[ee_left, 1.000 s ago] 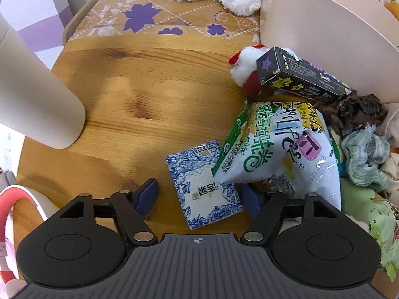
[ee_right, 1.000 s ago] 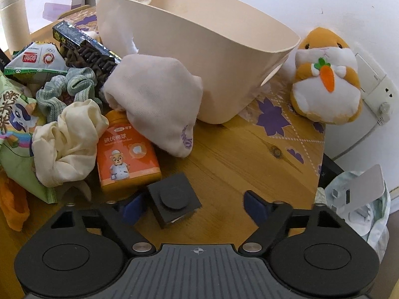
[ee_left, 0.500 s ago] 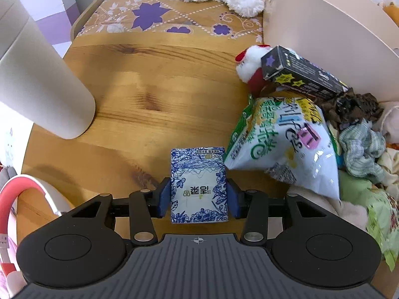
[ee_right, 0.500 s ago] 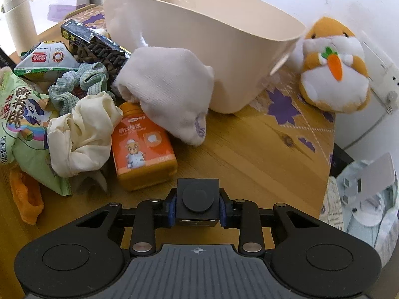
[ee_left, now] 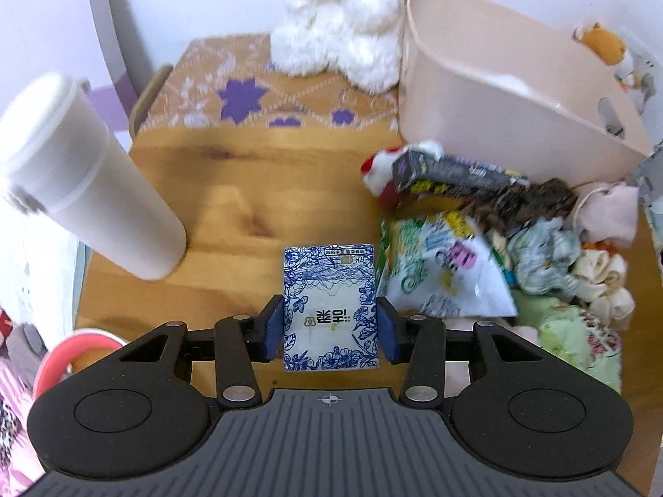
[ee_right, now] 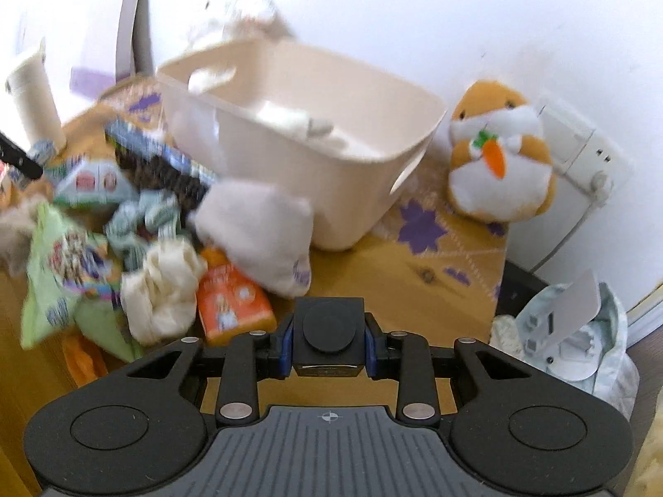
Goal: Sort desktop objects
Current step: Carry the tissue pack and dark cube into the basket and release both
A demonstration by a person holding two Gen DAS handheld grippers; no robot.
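Note:
My left gripper (ee_left: 330, 329) is shut on a blue-and-white floral tissue packet (ee_left: 330, 290), held above the wooden table (ee_left: 257, 190). My right gripper (ee_right: 329, 346) is shut on a small black cube with a round disc on top (ee_right: 328, 328), lifted off the table. The beige plastic basket (ee_right: 331, 190) stands ahead of the right gripper and at the far right in the left wrist view (ee_left: 497, 124); something white lies inside it. A pile of loose items lies between them: a snack bag (ee_left: 443, 273), a dark box (ee_left: 451, 172), scrunchies (ee_left: 538, 256), an orange jar (ee_right: 232, 302), a pale cloth (ee_right: 261, 232).
A tall white tumbler (ee_left: 83, 182) stands at the left of the table. A white plush toy (ee_left: 344, 29) sits at the back, and an orange hamster plush (ee_right: 497, 157) beside the basket by the wall. A pink ring (ee_left: 66, 356) is at the table's left edge.
Both grippers closed, the left on the tissue packet and the right on the black cube, then both rose and carried their objects up off the table.

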